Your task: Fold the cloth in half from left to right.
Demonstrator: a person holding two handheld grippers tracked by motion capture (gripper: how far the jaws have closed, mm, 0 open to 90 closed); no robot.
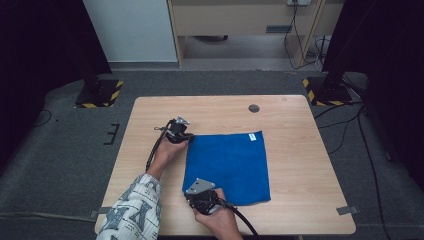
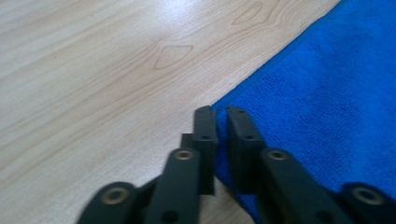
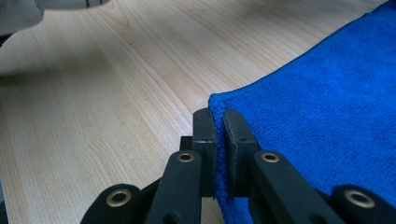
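The table (image 1: pixel 300 165) was of pale wood with a clear grain, and it had a small dark round cap (image 1: pixel 254 108) near its far edge. On it lay a blue cloth (image 1: pixel 230 165), spread flat, a little left of the middle and nearer to the person's side, with a small white label (image 1: pixel 252 136) at its far right corner. The left gripper (image 1: pixel 189 138) was at the far left corner of the cloth; in the left gripper view its jaws were drawn together on the edge of that corner (image 2: pixel 222 109), with the blue fabric between the pads. The right gripper (image 1: pixel 192 190) was at the near left corner, and in the right gripper view its jaws were clamped on the cloth edge (image 3: pixel 218 135) in the same way. Both corners lay low on the wood. A patterned sleeve (image 1: pixel 132 210) covered the left forearm, which came in from the near edge. The table stood on a grey carpet (image 1: pixel 65 150). Two dark stands with yellow and black striped bases (image 1: pixel 100 92) were behind the table, one at each side, and black curtains (image 1: pixel 35 45) hung at the left and right. At the back there was a white wall panel (image 1: pixel 130 30) and a light wooden cabinet (image 1: pixel 240 17). Black cables (image 1: pixel 350 125) ran over the carpet on the right.
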